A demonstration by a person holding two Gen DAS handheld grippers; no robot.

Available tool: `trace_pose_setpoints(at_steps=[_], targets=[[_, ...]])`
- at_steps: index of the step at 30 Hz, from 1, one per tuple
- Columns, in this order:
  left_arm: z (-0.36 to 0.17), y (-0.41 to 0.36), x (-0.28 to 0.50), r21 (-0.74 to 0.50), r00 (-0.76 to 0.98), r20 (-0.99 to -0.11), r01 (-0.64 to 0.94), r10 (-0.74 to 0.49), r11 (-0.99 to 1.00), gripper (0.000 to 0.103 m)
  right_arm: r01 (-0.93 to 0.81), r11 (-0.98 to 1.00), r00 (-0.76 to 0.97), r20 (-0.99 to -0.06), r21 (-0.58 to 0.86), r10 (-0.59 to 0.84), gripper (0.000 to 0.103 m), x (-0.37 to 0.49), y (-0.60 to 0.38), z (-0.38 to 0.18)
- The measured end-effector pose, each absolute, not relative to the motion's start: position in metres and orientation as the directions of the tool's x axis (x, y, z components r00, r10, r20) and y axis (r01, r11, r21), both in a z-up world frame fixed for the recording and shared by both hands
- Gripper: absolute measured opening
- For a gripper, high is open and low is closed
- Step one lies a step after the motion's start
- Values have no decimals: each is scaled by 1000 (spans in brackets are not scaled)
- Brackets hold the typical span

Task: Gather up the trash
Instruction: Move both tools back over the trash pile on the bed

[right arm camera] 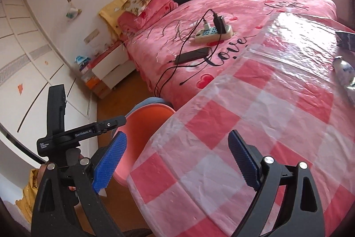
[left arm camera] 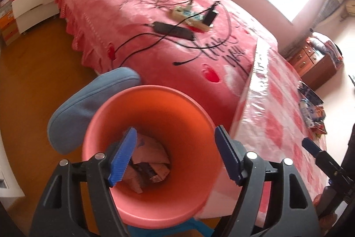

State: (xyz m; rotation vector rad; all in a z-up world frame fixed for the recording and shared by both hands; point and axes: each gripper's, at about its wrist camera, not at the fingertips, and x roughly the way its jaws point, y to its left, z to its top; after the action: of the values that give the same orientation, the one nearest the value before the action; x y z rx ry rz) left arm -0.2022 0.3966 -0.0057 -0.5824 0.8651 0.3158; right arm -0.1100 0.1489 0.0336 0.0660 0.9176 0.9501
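Observation:
A pink trash bin (left arm camera: 150, 210) stands on the floor beside the table, with crumpled paper and wrappers (left arm camera: 150, 161) at its bottom. My left gripper (left arm camera: 175, 128) hangs open right above the bin's mouth, nothing between its blue pads. My right gripper (right arm camera: 177, 133) is open and empty over the left edge of the table with the red-and-white checked cloth (right arm camera: 244, 126). The bin (right arm camera: 146, 121) shows just left of that edge. A white bottle (right arm camera: 342, 72) and a dark packet (right arm camera: 346, 39) lie at the table's far right; colourful wrappers (left arm camera: 312, 112) lie there too.
A blue padded seat (left arm camera: 88, 103) touches the bin's far side. Behind is a pink bed (right arm camera: 221, 3) carrying a power strip (right arm camera: 213, 33), a phone (right arm camera: 192, 56) and cables. A white nightstand (right arm camera: 111, 68) and wardrobe doors (right arm camera: 26, 54) stand left, with wooden floor between.

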Motion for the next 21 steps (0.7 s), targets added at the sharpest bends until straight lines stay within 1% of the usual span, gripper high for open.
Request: trace_pose_setpoints(at_steps=[6, 8, 21], targets=[[7, 373, -193, -345, 634, -773, -432, 9, 833, 76, -661, 624, 278, -636, 417, 720, 92, -113, 134, 36], [10, 367, -190, -341, 634, -773, -424, 6, 839, 78, -655, 630, 287, -634, 417, 718, 95, -114, 128, 35], [21, 323, -176, -325, 629, -777, -350, -37, 879, 78, -621, 645, 336, -592, 445, 732, 95, -107, 87, 44]])
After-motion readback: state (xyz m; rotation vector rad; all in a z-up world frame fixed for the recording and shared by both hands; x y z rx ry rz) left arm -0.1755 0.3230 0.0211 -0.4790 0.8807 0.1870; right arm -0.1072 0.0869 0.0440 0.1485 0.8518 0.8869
